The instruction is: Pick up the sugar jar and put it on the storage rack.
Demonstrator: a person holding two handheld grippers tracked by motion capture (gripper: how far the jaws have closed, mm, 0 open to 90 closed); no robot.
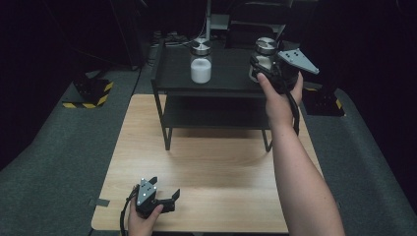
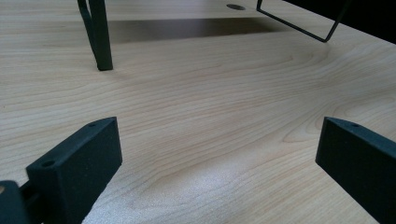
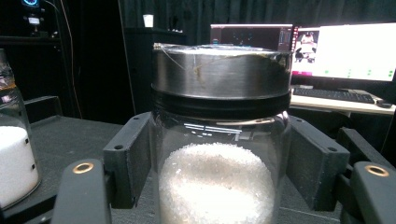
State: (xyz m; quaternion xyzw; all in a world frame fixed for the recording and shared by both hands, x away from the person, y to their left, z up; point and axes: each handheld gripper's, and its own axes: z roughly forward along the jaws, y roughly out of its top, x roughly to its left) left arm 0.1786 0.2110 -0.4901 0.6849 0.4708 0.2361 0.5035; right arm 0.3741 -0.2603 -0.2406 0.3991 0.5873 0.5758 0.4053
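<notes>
Right gripper [image 3: 219, 186]: my fingers clamped on a metal-lidded jar [image 3: 219, 140] on the black shelf [image 1: 172, 73]. Left gripper [image 2: 219, 158]: fingers apart over the wooden surface [image 2: 210, 93].

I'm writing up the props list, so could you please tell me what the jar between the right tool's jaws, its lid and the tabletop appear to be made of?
The jar looks like clear glass or hard plastic: the white grains show through and its shoulder reflects light. Its lid seems brushed metal, grey with a dull sheen. The tabletop shows pale wood grain, matte; whether solid wood or laminate is unclear.
</notes>
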